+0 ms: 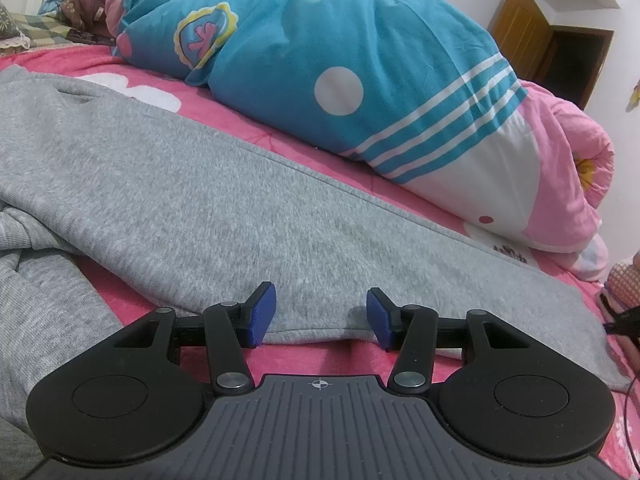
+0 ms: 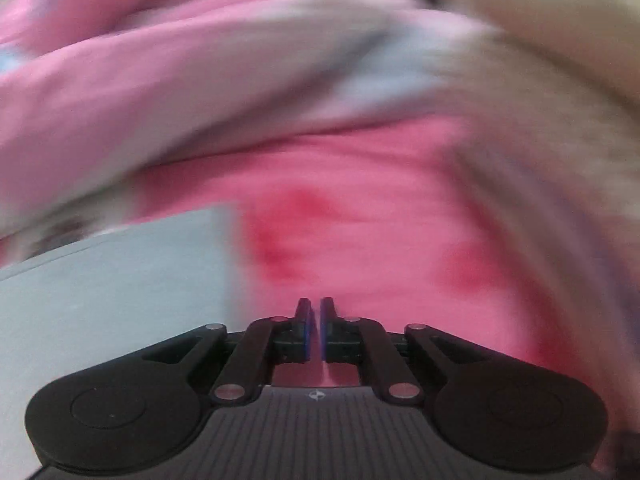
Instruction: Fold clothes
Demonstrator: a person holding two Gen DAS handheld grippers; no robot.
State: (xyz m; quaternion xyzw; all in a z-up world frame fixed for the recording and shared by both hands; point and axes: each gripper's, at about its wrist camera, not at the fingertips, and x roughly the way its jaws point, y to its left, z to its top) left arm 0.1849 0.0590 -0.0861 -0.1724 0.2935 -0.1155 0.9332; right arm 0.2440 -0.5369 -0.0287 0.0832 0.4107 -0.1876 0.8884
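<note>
1. Pink bedding (image 1: 248, 136) covers the bed that fills both views; the left wrist view is sharp, while the right wrist view is smeared by blur.
2. Only the left wrist view shows the grey garment (image 1: 208, 208) clearly. It lies spread flat on the pink bedding, a long panel running from upper left to lower right, with a straight seam along its far edge. More of its grey fabric is bunched in folds at the lower left.
3. The left gripper (image 1: 320, 318) sits low over the near hem of that garment. Its jaws stand wide apart, the blue pads (image 1: 262, 314) on either side of the hem, with nothing held between them.
4. Behind the garment, and only in the left wrist view, a rolled quilt (image 1: 320, 52) in blue, white and pink lies along the bed. A brown wooden door (image 1: 524, 36) and white wall show at the upper right.
5. The right wrist view shows the right gripper (image 2: 315, 330) with its jaws nearly together, only a thin slit left between them; no cloth is visible in that slit.
6. In that view a flat grey patch (image 2: 116, 264) sits left of the gripper against the pink bedding (image 2: 360, 184); the blur is too heavy to say for certain what it is.
7. A dark gripper part (image 1: 628, 320) shows at the right edge of the left wrist view, just beyond the garment's far end.
</note>
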